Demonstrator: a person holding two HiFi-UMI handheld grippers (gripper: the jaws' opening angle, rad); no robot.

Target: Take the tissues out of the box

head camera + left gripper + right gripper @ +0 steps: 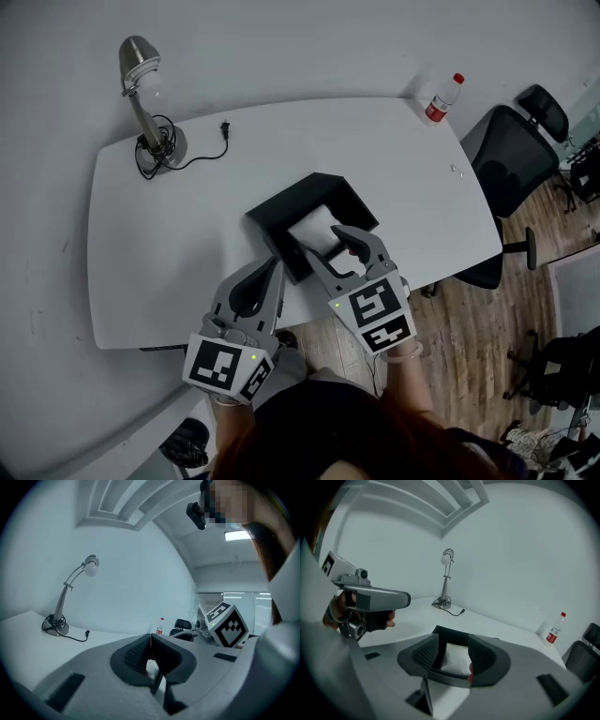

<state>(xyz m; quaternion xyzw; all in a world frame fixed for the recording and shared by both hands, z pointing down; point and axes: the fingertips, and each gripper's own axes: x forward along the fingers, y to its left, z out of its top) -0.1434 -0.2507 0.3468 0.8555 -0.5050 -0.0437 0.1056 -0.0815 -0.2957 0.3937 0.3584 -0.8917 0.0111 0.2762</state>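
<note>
With right tongs [454,652] held apart over the tissues [314,228] for a pinch, left tongs [151,639] pressed together, empty, beside the box [281,211], probably to steady it.

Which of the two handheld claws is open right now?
The right gripper, aimed at the black box, with white tissues showing between its spread jaws. The left gripper beside it has its jaws closed together, holding nothing.
</note>
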